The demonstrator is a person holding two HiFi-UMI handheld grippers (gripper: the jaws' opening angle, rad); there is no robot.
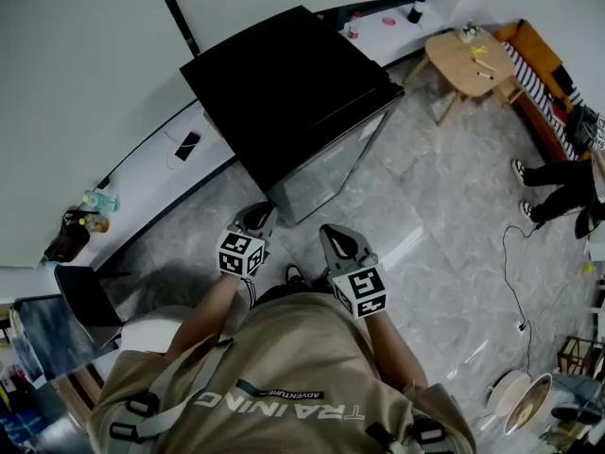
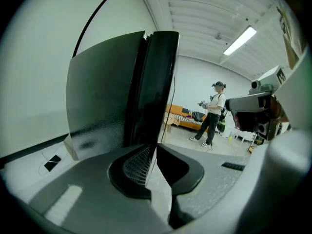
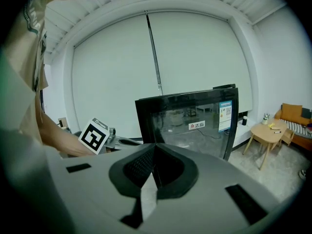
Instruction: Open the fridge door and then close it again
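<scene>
Head view has the fridge [image 1: 284, 83] at 12 o'clock from the person, its glass door [image 1: 326, 170] looking fully shut. Left gripper [image 1: 256, 218] sits just beside the door's 9 o'clock edge, jaws a thin slit apart with nothing in them. Right gripper [image 1: 338, 244] hangs back at its 4 o'clock, jaws pinched together, empty. My take: catch that edge from the side, then swing it in a smooth arc, no straight yank.
</scene>
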